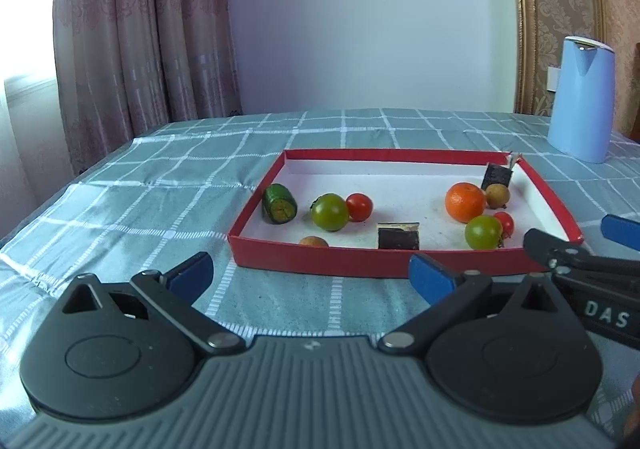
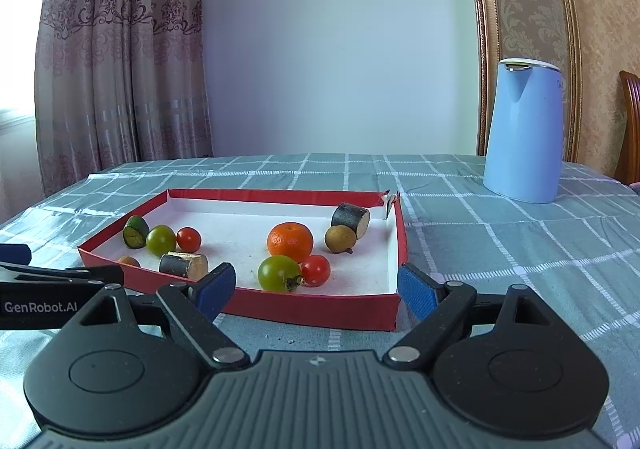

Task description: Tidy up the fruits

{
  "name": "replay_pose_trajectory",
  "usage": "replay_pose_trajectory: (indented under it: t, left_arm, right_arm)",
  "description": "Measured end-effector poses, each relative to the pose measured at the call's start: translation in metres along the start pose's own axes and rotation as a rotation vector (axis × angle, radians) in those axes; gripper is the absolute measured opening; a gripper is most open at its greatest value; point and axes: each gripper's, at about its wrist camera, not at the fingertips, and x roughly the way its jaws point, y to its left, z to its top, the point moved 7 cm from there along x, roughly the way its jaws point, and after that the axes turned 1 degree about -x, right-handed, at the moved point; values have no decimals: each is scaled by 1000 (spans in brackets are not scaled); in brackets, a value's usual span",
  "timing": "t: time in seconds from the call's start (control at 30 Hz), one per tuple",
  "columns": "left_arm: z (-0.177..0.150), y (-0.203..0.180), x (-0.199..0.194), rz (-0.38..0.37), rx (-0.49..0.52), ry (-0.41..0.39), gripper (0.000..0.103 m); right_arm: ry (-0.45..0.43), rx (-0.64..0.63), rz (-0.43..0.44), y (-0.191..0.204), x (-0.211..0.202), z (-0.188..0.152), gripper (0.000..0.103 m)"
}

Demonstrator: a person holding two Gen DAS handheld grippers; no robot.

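with both the left gripper (image 1: 312, 279) and right gripper (image 2: 316, 291) at the red tray (image 2: 320, 305) near wall, jaws wide and empty, reaching in together could knock the round orange (image 2: 290, 241) rolling.

Home dining room: curtains (image 1: 140, 29), tablecloth (image 1: 160, 185), kettle (image 2: 524, 133).

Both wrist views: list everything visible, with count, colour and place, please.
Tray: one, red walls, white floor, on the table.
Orange: one, orange, tray's right half.
Green tomatoes: two, one left, one front right.
Red cherry tomatoes: two, each beside a green tomato.
Longans: two, tan, one by the orange, one at the front wall.
Dark cut stalk pieces: two, front and back right corner.
Cucumber piece: one, green, tray's left end.
Kettle: one, light blue, back right.
Tablecloth: green, white checks.
Curtain: pink, left.
Left gripper: open, empty.
Right gripper: open, empty.
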Motion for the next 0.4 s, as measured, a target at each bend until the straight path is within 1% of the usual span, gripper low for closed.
replay_pose_trajectory:
  t: [0.17, 0.4]
  left_arm:
    - [0, 0, -4, -48, -17, 6, 103]
    - [3, 3, -11, -11, -15, -46, 103]
  right_arm:
    - [-1, 1, -1, 0, 0, 0, 88]
    - [4, 0, 0, 1, 1, -2, 89]
